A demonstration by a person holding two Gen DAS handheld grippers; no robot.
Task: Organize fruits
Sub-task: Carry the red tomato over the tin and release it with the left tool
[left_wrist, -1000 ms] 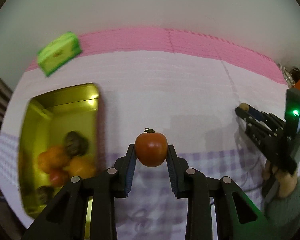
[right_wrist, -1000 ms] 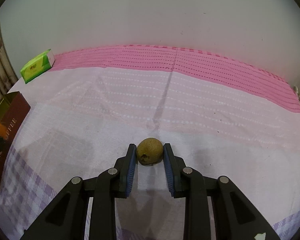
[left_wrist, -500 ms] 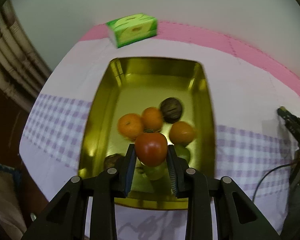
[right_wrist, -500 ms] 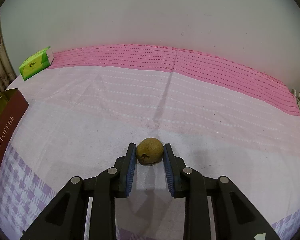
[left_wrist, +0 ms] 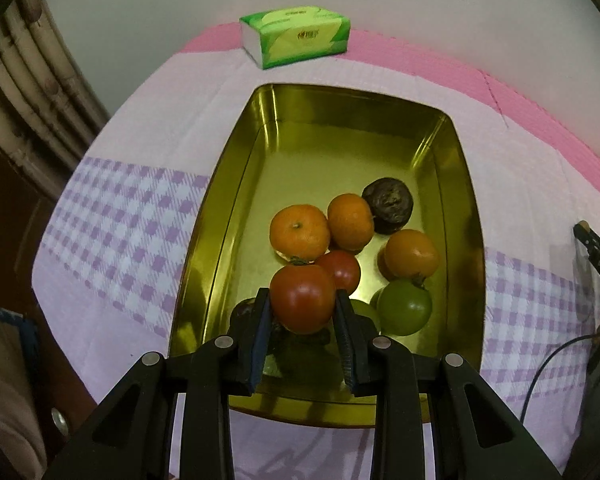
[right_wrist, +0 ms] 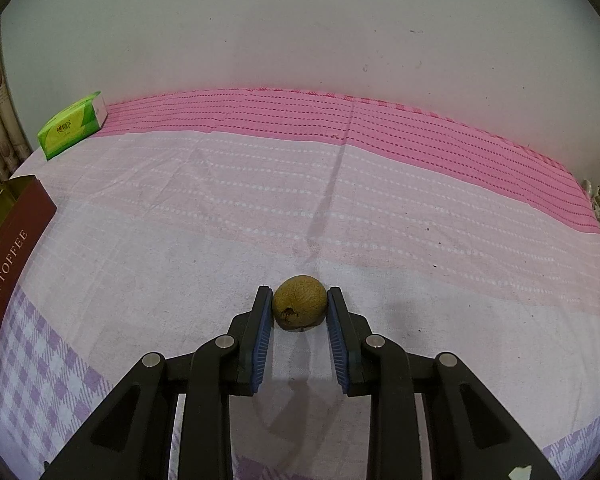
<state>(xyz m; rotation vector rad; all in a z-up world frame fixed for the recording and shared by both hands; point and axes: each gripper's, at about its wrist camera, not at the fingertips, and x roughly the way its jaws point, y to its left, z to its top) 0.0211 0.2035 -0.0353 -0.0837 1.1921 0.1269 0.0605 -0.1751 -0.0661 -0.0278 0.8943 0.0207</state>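
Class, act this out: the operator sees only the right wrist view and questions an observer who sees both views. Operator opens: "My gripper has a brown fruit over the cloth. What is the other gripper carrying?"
Observer: The left gripper is shut on a red tomato.
Operator: Where is it holding that?
Observer: Above the gold tin, near its front end.
Operator: I only glimpse that tin's side. What's inside?
Observer: Three oranges, another tomato, a green fruit and dark wrinkled fruits.
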